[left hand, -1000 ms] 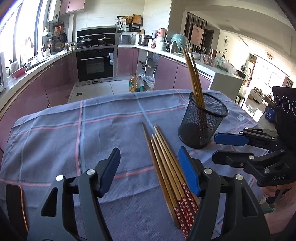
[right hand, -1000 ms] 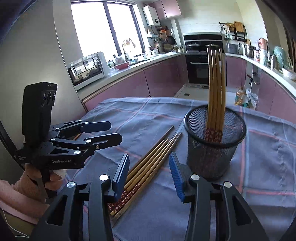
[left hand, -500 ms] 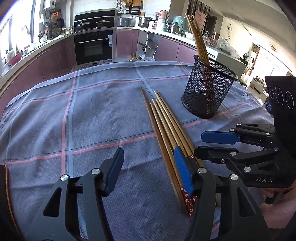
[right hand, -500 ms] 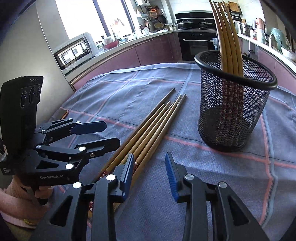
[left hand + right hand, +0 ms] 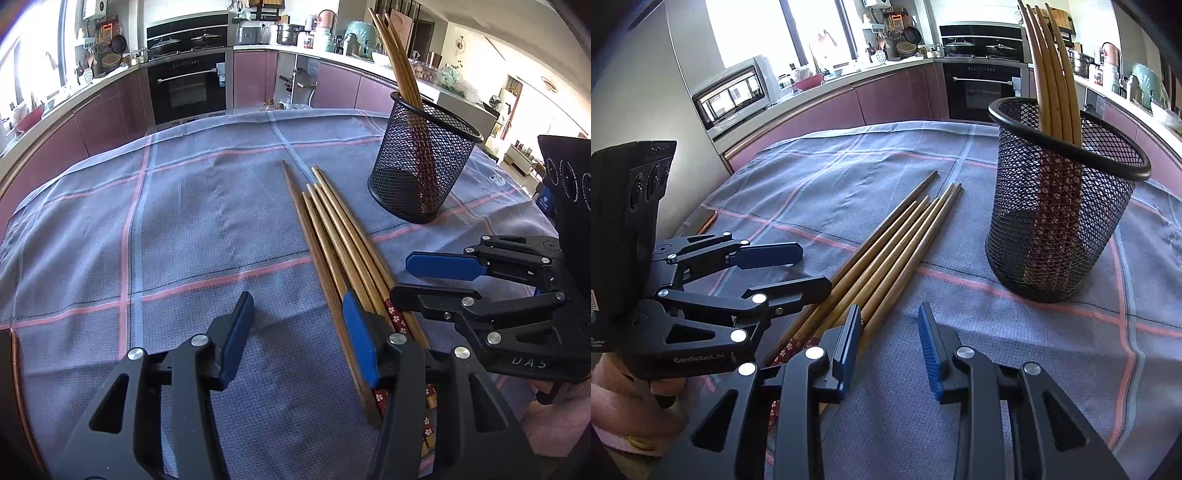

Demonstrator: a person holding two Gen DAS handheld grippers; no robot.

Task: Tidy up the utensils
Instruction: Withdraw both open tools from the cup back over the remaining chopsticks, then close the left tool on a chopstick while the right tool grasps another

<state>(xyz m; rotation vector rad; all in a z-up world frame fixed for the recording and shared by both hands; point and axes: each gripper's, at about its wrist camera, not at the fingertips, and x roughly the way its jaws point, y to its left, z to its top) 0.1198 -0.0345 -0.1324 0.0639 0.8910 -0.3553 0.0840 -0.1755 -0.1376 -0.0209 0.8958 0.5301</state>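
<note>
Several wooden chopsticks (image 5: 332,229) (image 5: 894,236) with red flowered handles lie side by side on the blue-grey checked cloth (image 5: 184,221). Right of them stands a black mesh cup (image 5: 421,166) (image 5: 1060,206) holding more chopsticks (image 5: 1052,74). My left gripper (image 5: 295,306) (image 5: 812,267) hovers low over the handle ends, jaws closing. Its right finger lies over the bundle, and the outermost chopstick sits just inside it, not pressed. My right gripper (image 5: 889,317) (image 5: 406,278) comes from the other side, jaws closing. Its left finger covers the handles, and mostly cloth shows between its fingers.
The cloth covers a table whose far edge drops toward a kitchen floor, oven (image 5: 188,88) and purple cabinets. A copper-coloured rim (image 5: 14,369) shows at the table's near left. Pink-sleeved hands (image 5: 631,417) hold both grippers close together.
Both grippers have sunk toward the cloth and tilted further down onto the lying chopsticks. The jaws of both have narrowed. Chopsticks and cup have not moved.
</note>
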